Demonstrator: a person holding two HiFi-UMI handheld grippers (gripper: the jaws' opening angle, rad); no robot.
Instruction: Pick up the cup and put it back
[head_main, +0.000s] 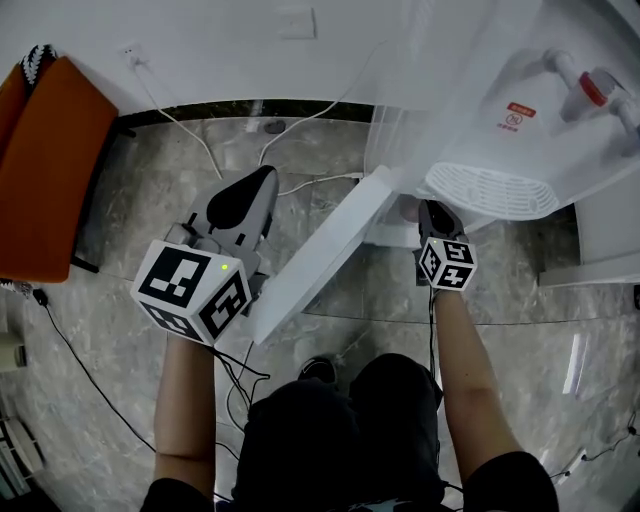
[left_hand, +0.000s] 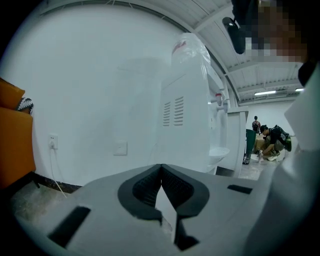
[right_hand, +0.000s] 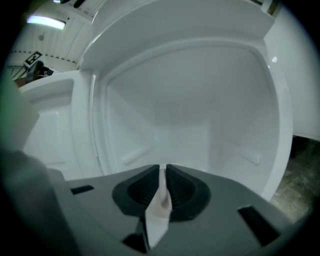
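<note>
The tall white plastic water dispenser stands against the wall, and its lower compartment, bare white inside with small shelf ledges on the side walls, is open. Its white door panel swings out across the grey marbled floor and lies between the two hands.

The left gripper is on the far side of that door. It points at the wall, away from the compartment, with its jaws brought together and nothing caught between them.

The right gripper is at the mouth of the compartment, under the round white drip grille. Its jaws are nearly together on a thin white sheet, which I take to be the wall of the small white paper cup. The cup sits in the jaws and hangs back toward the camera. From above only a pale rounded edge shows, just left of the gripper.

The compartment lies straight ahead along the right gripper's jaws, so that hand alone is placed to carry the cup in or out. The door edge to its left is the thing to stay clear of.
</note>
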